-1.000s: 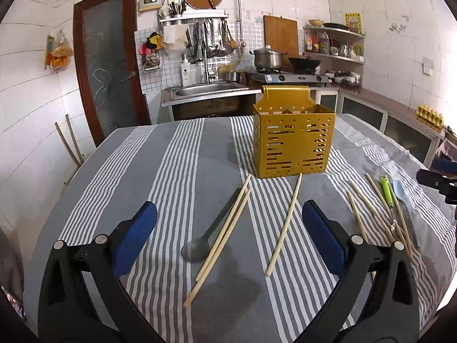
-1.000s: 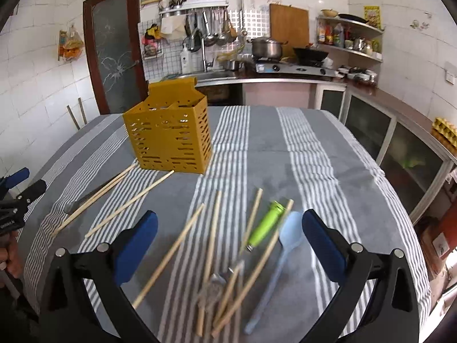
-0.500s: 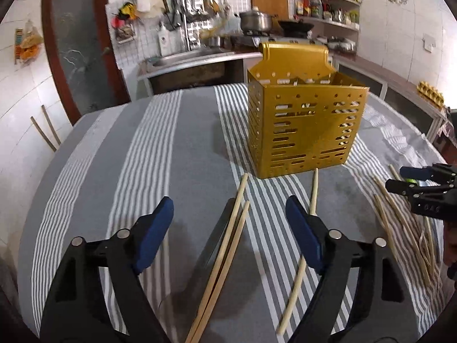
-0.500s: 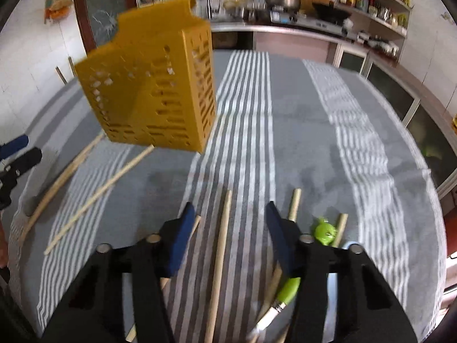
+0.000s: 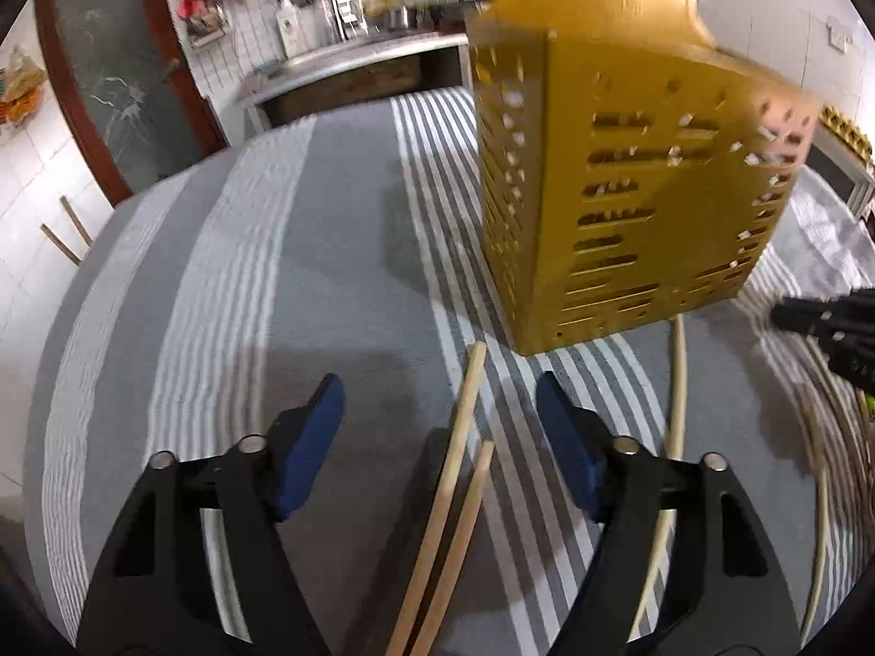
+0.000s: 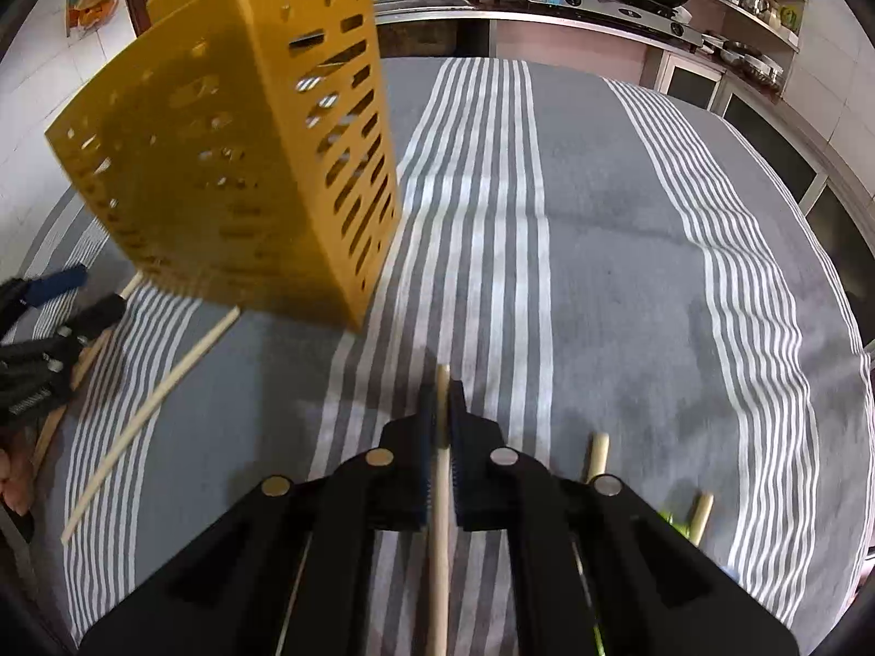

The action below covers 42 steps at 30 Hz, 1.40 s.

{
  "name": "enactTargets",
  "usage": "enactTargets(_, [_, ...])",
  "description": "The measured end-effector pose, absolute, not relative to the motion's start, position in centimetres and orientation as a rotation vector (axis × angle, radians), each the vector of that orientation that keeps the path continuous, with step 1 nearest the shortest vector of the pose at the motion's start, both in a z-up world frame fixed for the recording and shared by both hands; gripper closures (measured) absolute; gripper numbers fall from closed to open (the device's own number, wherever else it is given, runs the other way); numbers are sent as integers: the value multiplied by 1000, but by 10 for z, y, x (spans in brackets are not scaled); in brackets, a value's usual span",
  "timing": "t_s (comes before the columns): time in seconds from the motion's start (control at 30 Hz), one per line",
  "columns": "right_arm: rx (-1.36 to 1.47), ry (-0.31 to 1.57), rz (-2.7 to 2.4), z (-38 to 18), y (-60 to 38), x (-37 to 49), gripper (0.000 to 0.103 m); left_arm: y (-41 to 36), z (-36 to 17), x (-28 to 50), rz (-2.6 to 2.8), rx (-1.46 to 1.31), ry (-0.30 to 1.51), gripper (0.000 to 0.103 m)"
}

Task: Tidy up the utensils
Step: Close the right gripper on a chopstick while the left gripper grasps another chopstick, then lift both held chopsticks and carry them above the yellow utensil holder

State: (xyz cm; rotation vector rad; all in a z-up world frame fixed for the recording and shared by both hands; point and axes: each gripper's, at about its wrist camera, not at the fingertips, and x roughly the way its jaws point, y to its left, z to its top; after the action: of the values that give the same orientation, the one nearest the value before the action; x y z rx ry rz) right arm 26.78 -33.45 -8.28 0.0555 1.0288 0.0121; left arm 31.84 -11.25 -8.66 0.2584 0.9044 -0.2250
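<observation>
Left wrist view: the left claw (image 5: 440,426) is partly open and has just been closing. Two chopsticks (image 5: 456,470) lie side by side between its blue pads (image 5: 309,437), but the pads do not touch them yet. The yellow holder (image 5: 629,180) stands on the striped worktop (image 5: 246,300), far and a bit to the right. One more pale stick (image 5: 677,382) lies to the right, just in front of the holder.

Right wrist view: the right claw (image 6: 442,415) has just closed and is pinching one chopstick (image 6: 441,492). The holder (image 6: 229,164) is far to the left. Another stick (image 6: 147,410) lies near the holder's foot, and two stick ends (image 6: 597,456) and something green (image 6: 675,525) lie to the near right.

I think the job has only just begun. No stick shows in the holder, and many lie out on the worktop. I cannot read any words or brand names.
</observation>
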Motion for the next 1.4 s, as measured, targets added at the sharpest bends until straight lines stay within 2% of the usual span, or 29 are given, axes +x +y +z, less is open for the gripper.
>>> enactTargets(0.17, [62, 1032, 22, -80, -339, 278, 97, -119, -93, 336, -240, 275, 951, 62])
enactTargets(0.2, [61, 1032, 24, -81, -339, 279, 97, -121, -93, 338, -247, 280, 956, 71])
enactTargets(0.23, [61, 1033, 27, -80, -342, 282, 97, -122, -93, 339, -257, 282, 962, 75])
enactTargets(0.27, [61, 1032, 31, -80, -342, 283, 97, -123, -94, 340, -261, 283, 963, 83])
enactTargets(0.3, [65, 1032, 35, -79, -343, 283, 97, -125, -93, 339, -264, 287, 963, 96])
enactTargets(0.47, [105, 988, 67, -64, -344, 278, 97, -124, -80, 327, -282, 268, 938, 98])
enactTargets(0.87, [124, 746, 143, 24, -342, 233, 97, -101, 11, 279, -340, 130, 762, 98])
enactTargets(1.03, [107, 670, 153, 47, -339, 216, 97, -104, 41, 259, -323, 160, 667, 98])
enactTargets(1.4, [75, 532, 172, 88, -332, 183, 98, -101, 81, 227, -307, 124, 524, 98])
